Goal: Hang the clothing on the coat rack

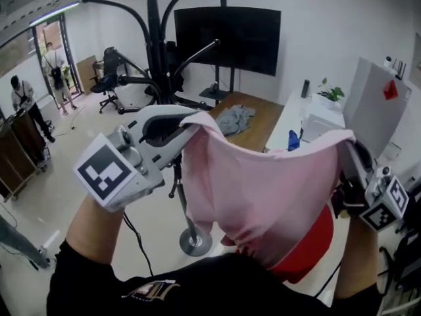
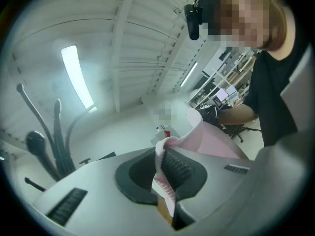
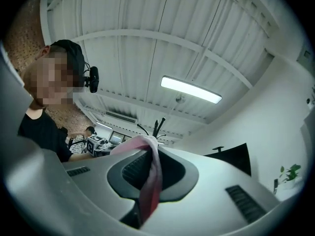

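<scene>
I hold the garment [image 1: 263, 203] spread out between my two tongs, in front of my chest. My left tongs [image 1: 189, 125] are clamped on its upper edge at 10 o'clock of the cloth. In the left gripper view a thin pink fold [image 2: 163, 156] runs straight down between the two ribbed pads, which press together on it. My right tongs [image 1: 343, 149] grip the opposite upper edge at 2 o'clock. In the right gripper view a thicker pink band [image 3: 151, 178] is pinched between those pads and drapes over their tip. Between the two grips the top edge sags in a shallow curve, and the rest of the cloth hangs down toward 6 o'clock, where something red [image 1: 306, 252] shows beneath it.

The rack [image 1: 154, 51] stands beyond my left tongs at 11 o'clock, a black pole with curved arms. Its round base [image 1: 195, 242] sits on the floor at 7 o'clock of the garment. The garment is on none of the arms and touches none that I can see. A dark screen [image 1: 227, 38] stands at 12 o'clock behind the rack. Below it a grey cloth [image 1: 235, 118] lies on a wooden table [image 1: 263, 114]. At 9 o'clock, two people [image 1: 56, 64] stand near a doorway.
</scene>
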`<state>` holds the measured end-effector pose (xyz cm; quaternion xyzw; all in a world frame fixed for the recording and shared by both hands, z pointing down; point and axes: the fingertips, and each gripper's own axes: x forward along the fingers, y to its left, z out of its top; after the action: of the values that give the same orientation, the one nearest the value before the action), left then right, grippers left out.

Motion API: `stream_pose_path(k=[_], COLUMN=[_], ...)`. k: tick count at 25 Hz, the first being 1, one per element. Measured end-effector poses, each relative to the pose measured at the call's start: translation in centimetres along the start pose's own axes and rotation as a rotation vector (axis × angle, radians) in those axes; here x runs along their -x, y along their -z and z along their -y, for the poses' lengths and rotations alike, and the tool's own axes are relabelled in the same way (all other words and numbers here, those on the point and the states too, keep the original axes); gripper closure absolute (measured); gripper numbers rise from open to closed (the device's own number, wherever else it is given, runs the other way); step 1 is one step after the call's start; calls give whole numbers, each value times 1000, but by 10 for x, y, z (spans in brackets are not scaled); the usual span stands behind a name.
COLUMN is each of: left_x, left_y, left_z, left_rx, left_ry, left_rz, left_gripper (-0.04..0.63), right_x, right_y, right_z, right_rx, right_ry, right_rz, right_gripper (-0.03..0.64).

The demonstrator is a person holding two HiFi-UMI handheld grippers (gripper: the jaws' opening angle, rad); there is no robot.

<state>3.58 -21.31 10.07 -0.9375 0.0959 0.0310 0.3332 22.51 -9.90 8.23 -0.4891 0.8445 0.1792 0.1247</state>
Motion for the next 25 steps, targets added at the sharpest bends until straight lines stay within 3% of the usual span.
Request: stream_pose_path(k=[10, 14, 25], left_x=[120, 126, 130], left_y=[-19, -30, -46], left_z=[-79, -82, -77], left_rx=[-32, -58, -83], left_ry=[-200, -255, -306], left_rz=[-52, -66, -20], left_gripper=[592, 592, 592], right_x=[-120, -126, -127], right_y=[2, -2, -16], right_z=[-56, -52, -62], right_rx=[-58, -75, -38], right_ry=[-179, -234, -320], right_rz=[79, 114, 216], right_gripper=[598, 598, 598])
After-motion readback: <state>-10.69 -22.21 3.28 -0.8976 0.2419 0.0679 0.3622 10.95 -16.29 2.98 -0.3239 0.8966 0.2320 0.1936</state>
